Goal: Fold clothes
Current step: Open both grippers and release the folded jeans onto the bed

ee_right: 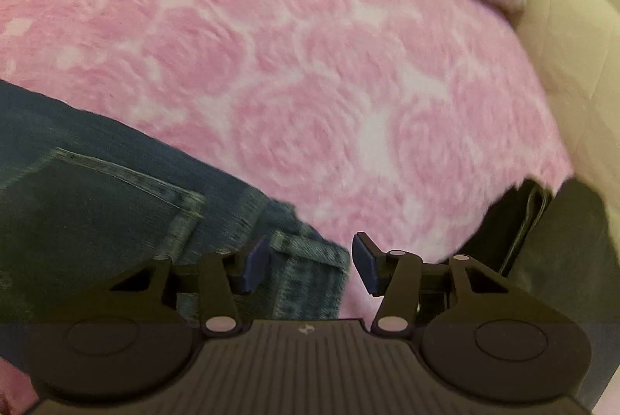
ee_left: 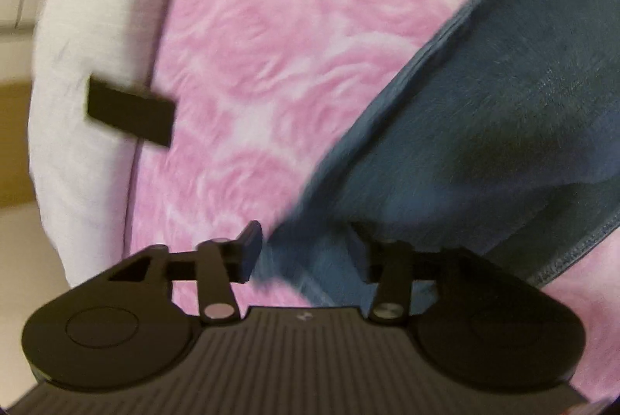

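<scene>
Dark blue jeans [ee_left: 484,112] lie on a pink rose-patterned blanket [ee_left: 271,27], running from the upper right down to my left gripper [ee_left: 306,252]. Its jaws stand apart with a fold of denim between them, and the cloth partly hides the right finger. In the right wrist view the jeans [ee_right: 97,190] show a back pocket and the waistband at lower left. My right gripper [ee_right: 310,266] is open around the waistband corner, with a gap showing beside the right pad [ee_right: 366,264].
A white pillow or duvet [ee_left: 77,66] borders the blanket, and a flat black object [ee_left: 130,112] lies on its edge. A dark folded garment [ee_right: 523,233] sits at the blanket's right edge. Cream upholstery [ee_right: 562,66] rises beyond it. The pink blanket [ee_right: 310,66] spreads ahead.
</scene>
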### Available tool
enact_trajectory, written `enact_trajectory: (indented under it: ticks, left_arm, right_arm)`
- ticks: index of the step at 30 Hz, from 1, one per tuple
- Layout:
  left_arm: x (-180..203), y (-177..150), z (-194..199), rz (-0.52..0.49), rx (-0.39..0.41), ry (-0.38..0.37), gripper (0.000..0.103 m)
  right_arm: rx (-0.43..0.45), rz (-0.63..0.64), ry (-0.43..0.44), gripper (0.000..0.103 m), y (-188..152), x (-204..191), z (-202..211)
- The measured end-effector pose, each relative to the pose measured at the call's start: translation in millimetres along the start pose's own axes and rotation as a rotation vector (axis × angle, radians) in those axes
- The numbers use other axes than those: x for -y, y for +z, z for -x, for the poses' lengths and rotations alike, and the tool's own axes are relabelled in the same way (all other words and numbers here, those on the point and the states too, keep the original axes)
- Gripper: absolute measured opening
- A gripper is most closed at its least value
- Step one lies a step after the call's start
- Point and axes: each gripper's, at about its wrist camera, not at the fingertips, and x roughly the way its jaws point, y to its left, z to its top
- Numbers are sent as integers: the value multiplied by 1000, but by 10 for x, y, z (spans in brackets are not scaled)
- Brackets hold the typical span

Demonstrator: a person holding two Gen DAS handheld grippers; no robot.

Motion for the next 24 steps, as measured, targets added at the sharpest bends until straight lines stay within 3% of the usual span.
enact_trajectory:
  ticks: [7, 10, 12, 14, 19, 24]
  left_arm:
    - [-188, -825, 125, 368, -52, -116, 48]
    - [-229, -1179, 56, 570, -25, -195, 48]
    - [-272, -1415, -59, 724, 24, -273, 47]
    - [-290, -1600, -177, 816, 88, -344, 42]
    - [-343, -1787, -583, 813, 301, -453, 36]
    - [-432, -1756, -918, 609, 548, -573, 36]
  right_arm:
    - [153, 111, 51, 58, 144, -542, 448]
    - [184, 122, 95, 58, 175, -891, 589]
    - [208, 144, 115, 58, 188, -1221, 735]
    - [236, 180, 141, 60, 191, -1621, 910]
    - [287, 302, 160, 65, 148, -2746, 1254]
    - [266, 297, 149, 71, 188, -3778, 1327]
